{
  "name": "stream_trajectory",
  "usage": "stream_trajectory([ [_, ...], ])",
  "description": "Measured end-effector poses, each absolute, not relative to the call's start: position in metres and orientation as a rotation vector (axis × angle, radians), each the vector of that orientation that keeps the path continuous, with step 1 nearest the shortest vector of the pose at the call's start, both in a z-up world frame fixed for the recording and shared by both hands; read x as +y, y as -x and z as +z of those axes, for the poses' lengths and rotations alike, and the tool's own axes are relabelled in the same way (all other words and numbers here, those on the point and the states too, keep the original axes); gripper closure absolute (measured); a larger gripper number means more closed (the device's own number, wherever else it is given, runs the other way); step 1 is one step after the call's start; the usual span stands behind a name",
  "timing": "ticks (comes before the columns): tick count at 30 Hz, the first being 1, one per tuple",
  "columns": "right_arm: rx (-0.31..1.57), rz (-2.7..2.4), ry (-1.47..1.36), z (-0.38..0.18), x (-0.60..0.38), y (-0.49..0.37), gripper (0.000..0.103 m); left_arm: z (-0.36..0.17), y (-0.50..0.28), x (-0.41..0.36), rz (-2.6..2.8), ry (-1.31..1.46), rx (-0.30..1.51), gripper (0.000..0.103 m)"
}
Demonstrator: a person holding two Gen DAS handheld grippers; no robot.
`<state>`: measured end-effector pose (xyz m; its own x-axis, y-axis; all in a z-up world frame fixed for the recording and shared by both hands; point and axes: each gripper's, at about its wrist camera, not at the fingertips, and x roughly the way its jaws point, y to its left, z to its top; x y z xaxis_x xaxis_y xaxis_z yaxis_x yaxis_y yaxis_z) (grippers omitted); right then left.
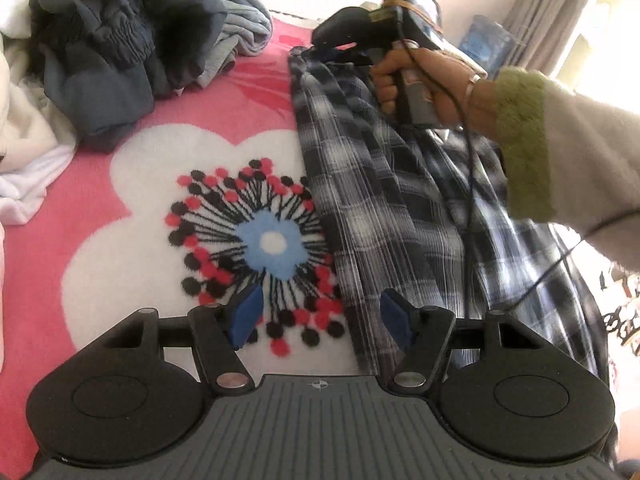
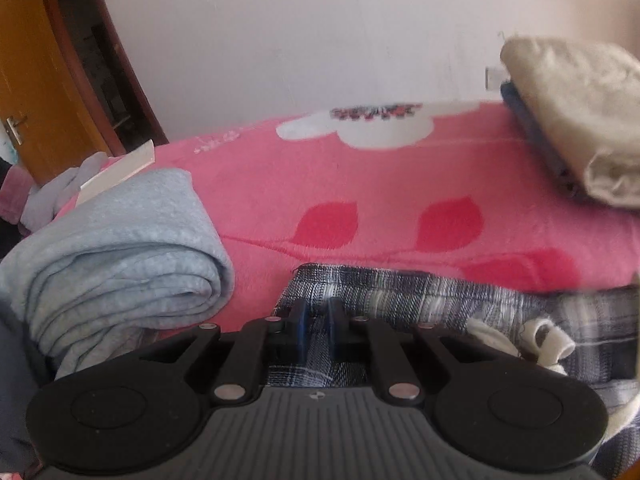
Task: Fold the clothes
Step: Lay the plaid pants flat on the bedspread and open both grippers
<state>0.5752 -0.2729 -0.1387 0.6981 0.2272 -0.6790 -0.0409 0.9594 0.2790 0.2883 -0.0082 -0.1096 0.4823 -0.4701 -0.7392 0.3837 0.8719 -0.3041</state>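
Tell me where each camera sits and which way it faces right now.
Left wrist: behind the open left tongs, angled down at the pink blanket; the person's right hand shows.
Right wrist: behind the right tongs, pinching the plaid garment, facing the wall; no body visible.
Shared: plaid garment, blanket, grey-blue cloth.
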Motion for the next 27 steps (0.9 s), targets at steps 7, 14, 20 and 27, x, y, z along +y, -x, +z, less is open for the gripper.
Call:
stream_trajectory([
  [7,0.841,0.108,-0.254,-0.114,-0.273,-0.567,0.09,-0.101,-0.283,-0.005,-0.432,0.108,0.954,0.036],
  [14,0.89,-0.053,-0.064,-0.05,-0.264,-0.51,0.09,-0.066,-0.264,0.019,-0.239,0.106,0.903,0.035],
  [20,0.814,-0.157,0.129,0.039,-0.252,-0.421,0.088,-0.032,-0.227,0.028,-0.159,0.072,0.899,0.034],
  [27,0.827,-0.229,-0.023,0.098,-0.284,-0.321,0.087,-0.013,-0.18,0.05,-0.098,0.181,0.937,0.033],
])
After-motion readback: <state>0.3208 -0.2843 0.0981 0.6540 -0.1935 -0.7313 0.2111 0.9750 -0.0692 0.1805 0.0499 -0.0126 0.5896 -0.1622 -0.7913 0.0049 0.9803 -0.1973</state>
